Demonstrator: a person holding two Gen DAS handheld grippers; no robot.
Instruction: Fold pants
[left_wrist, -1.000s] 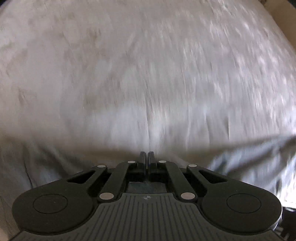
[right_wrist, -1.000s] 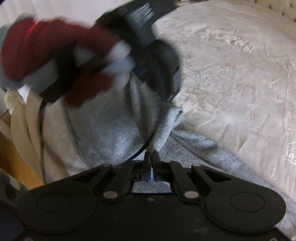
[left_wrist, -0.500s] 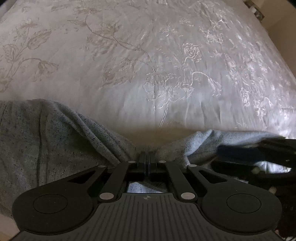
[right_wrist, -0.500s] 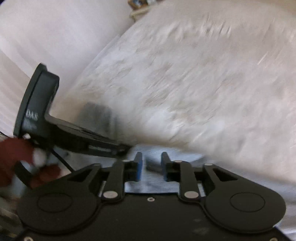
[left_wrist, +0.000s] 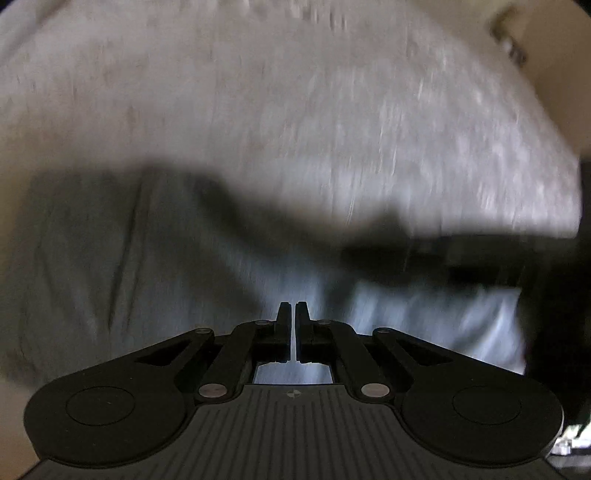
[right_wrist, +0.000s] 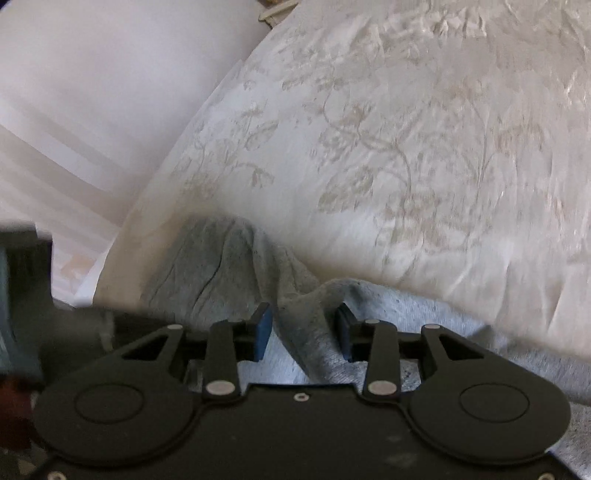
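Grey marl pants lie bunched on a cream floral bedspread. My right gripper hovers low over them, its jaws opening. A raised ridge of the cloth runs between the blue pads, which stand clear of it. The left wrist view is blurred by motion. There my left gripper is shut down to a thin slit, and a dark fold of the pants leads up to its tips. The right gripper shows as a dark smear over the cloth at the right.
The bedspread fills the far side of both views. White striped fabric hangs beyond the bed's left edge. A dark device and a red glove sit at the left border of the right wrist view.
The right jaws went from shut on the cloth to apart, letting it go. The left gripper stayed shut and moved, so more of the pants now spread out in its view.
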